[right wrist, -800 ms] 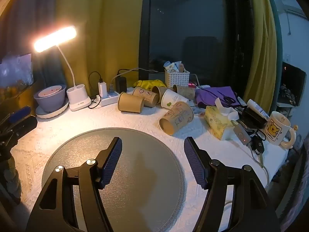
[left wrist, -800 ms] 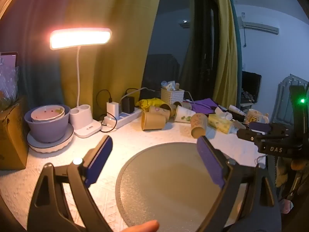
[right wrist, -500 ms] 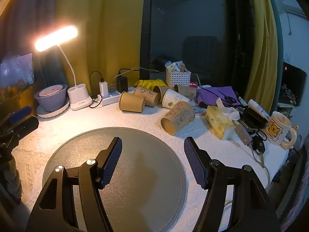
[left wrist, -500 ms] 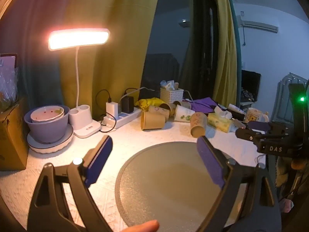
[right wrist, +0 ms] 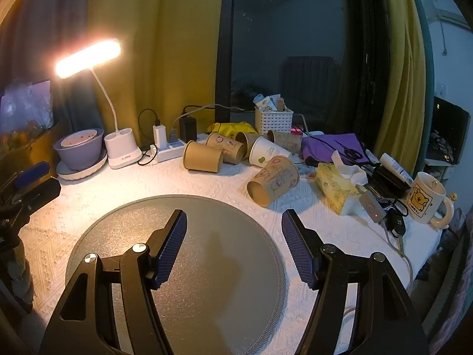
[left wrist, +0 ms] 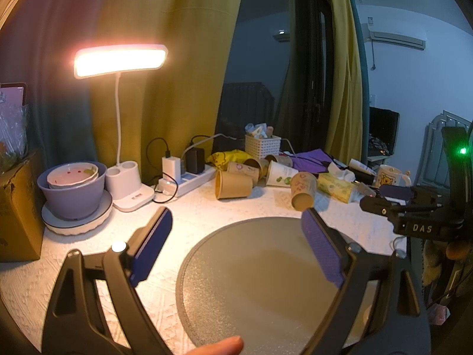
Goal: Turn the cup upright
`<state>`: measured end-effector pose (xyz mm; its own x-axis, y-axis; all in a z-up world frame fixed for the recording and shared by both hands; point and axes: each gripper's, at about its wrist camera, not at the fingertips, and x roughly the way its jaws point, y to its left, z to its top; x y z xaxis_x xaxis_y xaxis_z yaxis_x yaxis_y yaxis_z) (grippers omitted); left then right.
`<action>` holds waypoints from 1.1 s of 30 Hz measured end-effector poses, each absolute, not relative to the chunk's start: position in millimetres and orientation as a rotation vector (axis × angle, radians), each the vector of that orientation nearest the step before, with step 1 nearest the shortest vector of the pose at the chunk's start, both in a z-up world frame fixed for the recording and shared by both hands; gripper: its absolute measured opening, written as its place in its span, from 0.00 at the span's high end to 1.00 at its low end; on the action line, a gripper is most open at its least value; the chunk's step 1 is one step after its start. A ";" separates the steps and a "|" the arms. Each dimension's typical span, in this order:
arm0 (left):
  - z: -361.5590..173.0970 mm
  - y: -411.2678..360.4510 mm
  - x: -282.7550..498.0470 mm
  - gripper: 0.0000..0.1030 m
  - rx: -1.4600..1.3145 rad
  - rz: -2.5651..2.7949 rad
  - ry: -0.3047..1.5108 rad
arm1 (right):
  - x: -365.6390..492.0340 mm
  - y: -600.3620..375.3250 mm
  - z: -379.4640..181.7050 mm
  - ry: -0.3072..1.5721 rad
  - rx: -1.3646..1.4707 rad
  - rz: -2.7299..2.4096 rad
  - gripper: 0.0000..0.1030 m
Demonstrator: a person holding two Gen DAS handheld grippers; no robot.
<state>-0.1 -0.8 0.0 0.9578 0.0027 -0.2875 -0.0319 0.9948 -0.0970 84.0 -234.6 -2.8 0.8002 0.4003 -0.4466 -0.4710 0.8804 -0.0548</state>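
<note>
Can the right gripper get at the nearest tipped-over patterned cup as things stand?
Probably yes. The right gripper is open over the grey mat, and the patterned cup lies on its side just beyond the mat's edge, apart from the tissue box.

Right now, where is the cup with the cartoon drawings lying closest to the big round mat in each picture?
Left wrist view: the cartoon cup lies on its side right of centre, just beyond the round mat, beside the tissue pack.
Right wrist view: the cartoon cup lies on its side right of centre, past the mat's far edge.
Shared landmark: the white basket behind the cups.
</note>
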 end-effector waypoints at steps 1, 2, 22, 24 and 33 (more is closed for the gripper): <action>0.0 -0.9 -0.1 0.13 -0.101 0.017 0.291 | 83.3 -234.6 -2.4 0.440 -0.167 0.470 0.32; 0.0 -0.9 -0.1 0.13 -0.101 0.018 0.291 | 83.3 -234.6 -2.4 0.440 -0.167 0.470 0.32; 0.0 -1.1 -0.3 0.13 -0.099 0.017 0.291 | 82.3 -233.3 -2.2 0.439 -0.170 0.471 0.32; 0.1 -1.0 -0.2 0.13 -0.100 0.017 0.290 | 83.0 -233.4 -2.7 0.439 -0.171 0.470 0.32; 0.1 -0.5 3.5 0.13 -0.103 0.006 0.285 | 82.9 -232.9 -2.4 0.439 -0.172 0.470 0.32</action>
